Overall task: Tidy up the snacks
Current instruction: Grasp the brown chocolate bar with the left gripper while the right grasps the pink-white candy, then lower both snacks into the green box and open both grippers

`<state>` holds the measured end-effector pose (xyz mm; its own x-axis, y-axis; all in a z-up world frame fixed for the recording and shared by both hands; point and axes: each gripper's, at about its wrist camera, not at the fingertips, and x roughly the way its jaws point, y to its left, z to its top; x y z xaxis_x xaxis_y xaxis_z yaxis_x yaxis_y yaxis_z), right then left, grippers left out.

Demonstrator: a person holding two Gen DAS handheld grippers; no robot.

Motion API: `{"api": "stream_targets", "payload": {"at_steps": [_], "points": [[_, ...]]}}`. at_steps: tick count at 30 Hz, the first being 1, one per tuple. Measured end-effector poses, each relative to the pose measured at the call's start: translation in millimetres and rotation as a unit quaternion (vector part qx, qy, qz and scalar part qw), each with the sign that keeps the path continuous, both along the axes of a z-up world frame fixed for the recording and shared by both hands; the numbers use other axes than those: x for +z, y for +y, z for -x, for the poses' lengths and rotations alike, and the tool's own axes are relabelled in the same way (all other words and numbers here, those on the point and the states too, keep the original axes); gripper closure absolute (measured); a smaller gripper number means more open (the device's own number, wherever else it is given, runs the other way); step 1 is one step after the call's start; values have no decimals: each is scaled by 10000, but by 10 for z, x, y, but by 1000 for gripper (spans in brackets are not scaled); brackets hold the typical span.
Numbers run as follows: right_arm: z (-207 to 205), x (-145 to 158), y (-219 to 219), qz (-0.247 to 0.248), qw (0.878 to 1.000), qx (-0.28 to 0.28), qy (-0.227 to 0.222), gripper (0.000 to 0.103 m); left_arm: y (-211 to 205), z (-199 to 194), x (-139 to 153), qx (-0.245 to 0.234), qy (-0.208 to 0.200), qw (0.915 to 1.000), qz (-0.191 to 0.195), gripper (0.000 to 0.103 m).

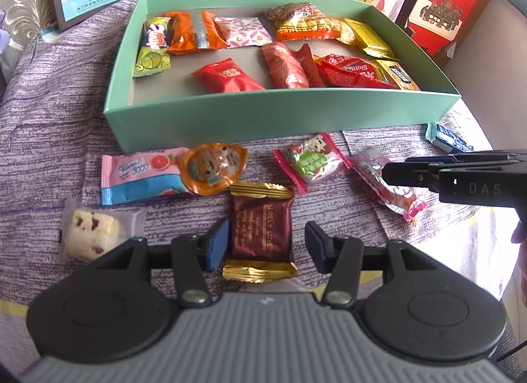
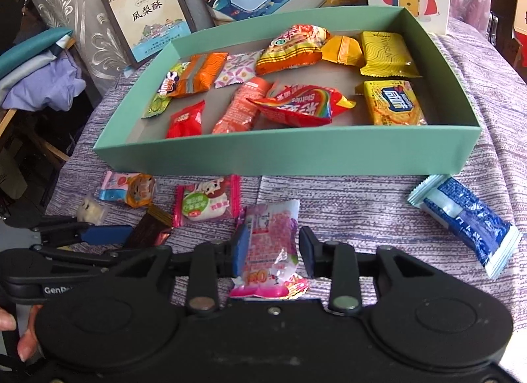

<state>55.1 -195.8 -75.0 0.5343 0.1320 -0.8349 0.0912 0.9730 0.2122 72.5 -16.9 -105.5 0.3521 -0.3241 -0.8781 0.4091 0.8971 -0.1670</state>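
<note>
Far across the purple woven cloth (image 1: 46,126), a mint-green box (image 1: 263,116) already stocked with about a dozen packets, among them a red Skittles bag (image 2: 296,104), a yellow cracker packet (image 2: 393,104) and an orange-and-silver packet (image 1: 194,34); roughly two thirds of the sorting judged done. Left outside, along the near wall of the box: a pink Vitamin C 3000 packet (image 1: 141,175) far left, partly under an orange jelly cup (image 1: 214,169), then a red-edged candy with a green label (image 1: 313,160) and, at far right, a blue-and-white wafer packet (image 2: 467,215); nearest on the left, a clear-wrapped nougat piece (image 1: 95,234). Left gripper (image 1: 266,243) wide open, holding nothing, straddling a maroon Surely Love packet (image 1: 262,230) lying lengthwise on the cloth between the fingers, blue pad close at its left edge, right finger a little apart. Right gripper (image 2: 273,249) likewise open, empty, set round a pink-and-purple jelly pouch (image 2: 271,248), left pad near touching, right finger clear. Both packets lined up for closing, neither yet pinched.
</note>
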Motion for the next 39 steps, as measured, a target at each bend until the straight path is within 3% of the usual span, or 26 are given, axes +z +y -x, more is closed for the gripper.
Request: {"api": "stream_targets", "payload": {"at_steps": [2, 3, 9, 10, 11, 12, 15, 32, 39], "points": [[-4, 8, 73, 125, 9999, 56, -7, 46, -25, 18, -10, -42, -113, 9999, -58, 57], [-10, 5, 115, 193, 9998, 111, -2, 45, -16, 26, -10, -32, -177, 9998, -116, 66], [-152, -162, 252, 567, 9979, 242, 197, 43, 219, 17, 4, 132, -96, 9998, 140, 67], [-155, -170, 283, 679, 9971, 309, 167, 44, 247, 18, -2, 153, -73, 9997, 166, 66], [-154, -170, 313, 804, 9959, 388, 133, 57, 266, 21, -4, 163, -69, 9997, 196, 66], [-152, -168, 338, 887, 9949, 468, 105, 63, 275, 19, -8, 172, -69, 9996, 219, 65], [-157, -139, 366, 742, 9954, 587, 145, 74, 259, 23, -14, 194, -112, 9995, 220, 66], [162, 398, 181, -60, 9989, 309, -334, 75, 315, 289, 458, 115, -521, 9970, 562, 68], [-31, 744, 113, -597, 9955, 229, -701, 75, 425, 68, 779, 318, -857, 9928, 769, 68]]}}
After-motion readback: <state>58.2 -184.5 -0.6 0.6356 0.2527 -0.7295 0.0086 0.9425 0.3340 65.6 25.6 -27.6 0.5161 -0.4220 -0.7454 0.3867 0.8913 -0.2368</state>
